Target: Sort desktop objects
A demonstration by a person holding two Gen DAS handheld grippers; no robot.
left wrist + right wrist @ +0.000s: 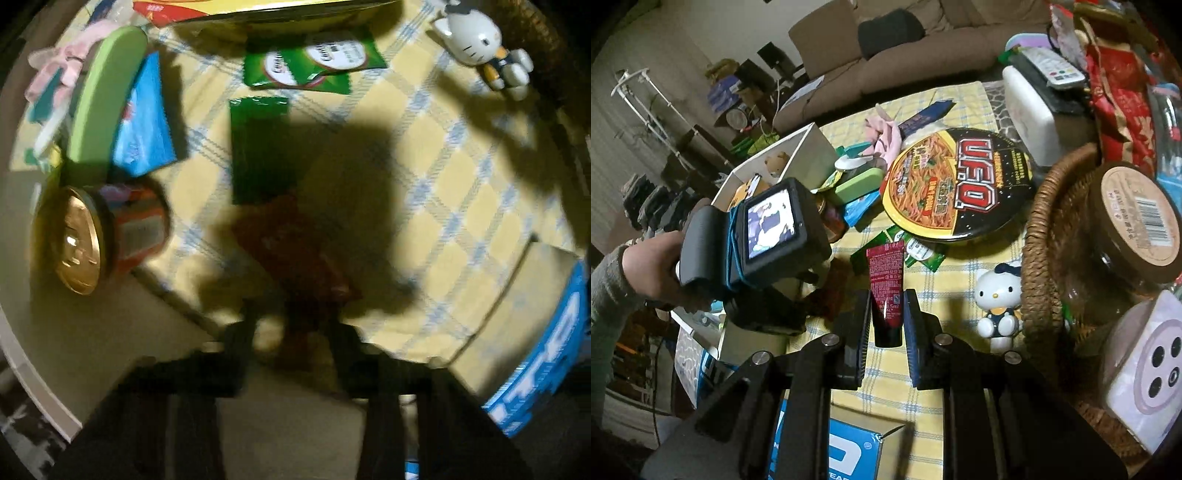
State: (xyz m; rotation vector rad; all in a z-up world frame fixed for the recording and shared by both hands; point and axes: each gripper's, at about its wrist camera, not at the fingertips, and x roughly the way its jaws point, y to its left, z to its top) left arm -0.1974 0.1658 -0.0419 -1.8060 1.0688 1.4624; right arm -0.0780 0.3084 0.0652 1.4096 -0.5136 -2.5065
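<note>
My left gripper [295,323] points down at the yellow checked tablecloth [443,177], shut on the near end of a dark red packet [291,243] that lies in its shadow. This view is blurred. In the right wrist view, a hand [653,269] holds that left gripper's camera block [772,229] low over the table's left side. My right gripper [886,314] hangs above the cloth, shut on a red tube [886,269] with a black cap. The tube stands upright between the pads.
A dark green packet [262,147] and green sachets [314,62] lie beyond the red packet. At the left are a gold-lidded can [81,240] and a green case [107,96]. A noodle bowl [960,184], cat figure [997,299], wicker basket [1045,258] and white box [798,147] surround the middle.
</note>
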